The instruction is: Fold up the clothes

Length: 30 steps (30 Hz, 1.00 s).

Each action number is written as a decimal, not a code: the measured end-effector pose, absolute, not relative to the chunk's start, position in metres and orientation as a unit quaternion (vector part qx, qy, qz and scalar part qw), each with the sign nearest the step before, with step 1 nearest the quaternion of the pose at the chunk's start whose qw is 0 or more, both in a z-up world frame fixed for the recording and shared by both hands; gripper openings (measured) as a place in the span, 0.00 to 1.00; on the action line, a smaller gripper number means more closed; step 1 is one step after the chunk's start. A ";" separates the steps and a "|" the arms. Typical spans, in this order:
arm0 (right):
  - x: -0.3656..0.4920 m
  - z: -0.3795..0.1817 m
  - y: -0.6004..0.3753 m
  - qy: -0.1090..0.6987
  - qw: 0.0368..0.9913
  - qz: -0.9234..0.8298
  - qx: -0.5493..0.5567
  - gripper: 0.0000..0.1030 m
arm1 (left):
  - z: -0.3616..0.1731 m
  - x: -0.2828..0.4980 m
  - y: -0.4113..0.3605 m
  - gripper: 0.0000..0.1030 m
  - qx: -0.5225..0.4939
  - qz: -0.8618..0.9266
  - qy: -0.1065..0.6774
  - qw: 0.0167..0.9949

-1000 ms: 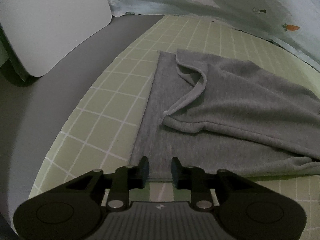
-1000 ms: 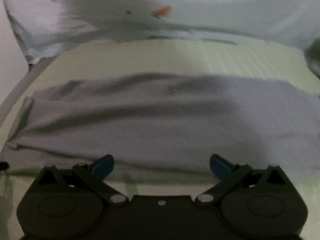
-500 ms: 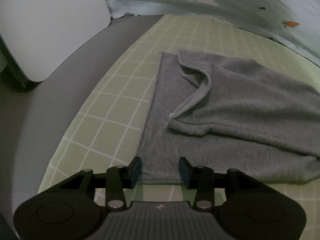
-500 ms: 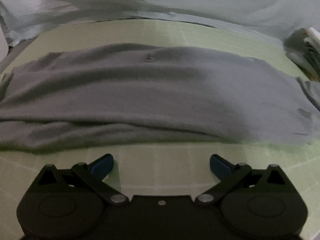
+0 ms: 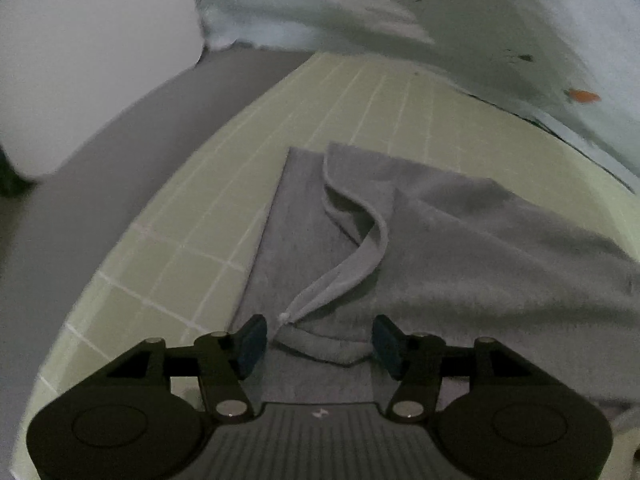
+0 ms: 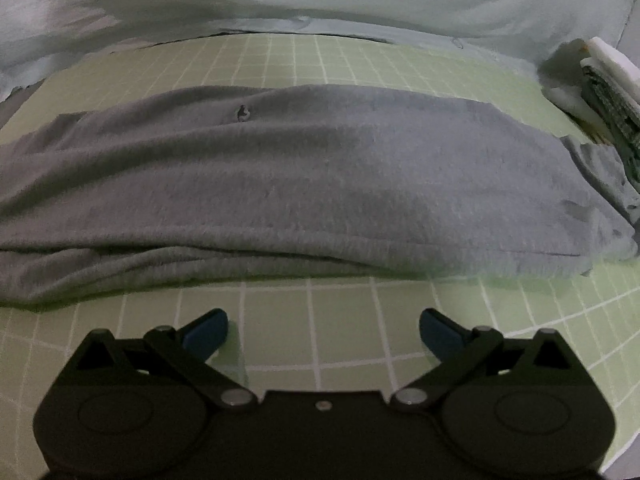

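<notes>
A grey knit garment (image 5: 460, 248) lies folded lengthwise on a green gridded mat (image 5: 192, 240). In the left wrist view its upper layer ends in a curled hem (image 5: 360, 240) over a flat lower layer. My left gripper (image 5: 318, 342) is open and hovers over the garment's near end, its fingers either side of the folded corner, holding nothing. In the right wrist view the same garment (image 6: 300, 184) stretches across the mat (image 6: 320, 332). My right gripper (image 6: 322, 330) is wide open over bare mat, just short of the garment's near edge.
A pale sheet with carrot prints (image 6: 320, 4) bunches along the mat's far side. A stack of folded clothes (image 6: 604, 92) sits at the far right. A white panel (image 5: 88, 60) and a grey surface (image 5: 80, 208) lie left of the mat.
My left gripper opened wider, let go of the garment's near edge and moved forward over it. My right gripper pulled back off the garment onto bare mat, staying open.
</notes>
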State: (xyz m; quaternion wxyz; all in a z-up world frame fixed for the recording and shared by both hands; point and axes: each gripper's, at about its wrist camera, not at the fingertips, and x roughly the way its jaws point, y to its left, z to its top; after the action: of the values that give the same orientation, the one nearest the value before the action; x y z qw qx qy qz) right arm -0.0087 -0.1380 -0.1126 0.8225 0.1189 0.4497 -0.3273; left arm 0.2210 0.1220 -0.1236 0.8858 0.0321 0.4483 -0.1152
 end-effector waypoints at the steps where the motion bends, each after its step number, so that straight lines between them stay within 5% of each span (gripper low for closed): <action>1: -0.010 -0.112 -0.137 0.450 0.822 -0.327 0.117 1.00 | -0.123 0.222 0.123 0.55 0.030 -0.112 0.448 0.886; 3: -0.011 -0.112 -0.136 0.451 0.822 -0.327 0.114 1.00 | -0.121 0.223 0.123 0.28 0.024 -0.106 0.447 0.888; 4: -0.012 -0.111 -0.136 0.451 0.822 -0.327 0.113 1.00 | -0.121 0.224 0.124 0.06 0.022 -0.103 0.447 0.888; 5: -0.012 -0.111 -0.136 0.452 0.822 -0.327 0.113 1.00 | -0.120 0.225 0.124 0.04 0.019 -0.100 0.447 0.889; 15: -0.014 -0.112 -0.135 0.449 0.822 -0.328 0.123 1.00 | -0.057 0.192 0.173 0.03 -0.100 -0.100 0.434 0.890; 22: -0.010 -0.112 -0.136 0.448 0.827 -0.315 0.126 1.00 | -0.078 0.174 0.185 0.04 -0.107 -0.069 0.461 0.878; 30: -0.012 -0.096 -0.143 0.423 0.841 -0.318 0.110 1.00 | -0.099 0.177 0.175 0.32 -0.072 -0.061 0.465 0.880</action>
State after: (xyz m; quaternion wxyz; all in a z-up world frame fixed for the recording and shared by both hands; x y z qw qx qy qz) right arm -0.0117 -0.1428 -0.0962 0.8412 0.1098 0.4234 -0.3180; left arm 0.1773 0.1755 -0.0988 0.8801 -0.0718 0.4653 -0.0615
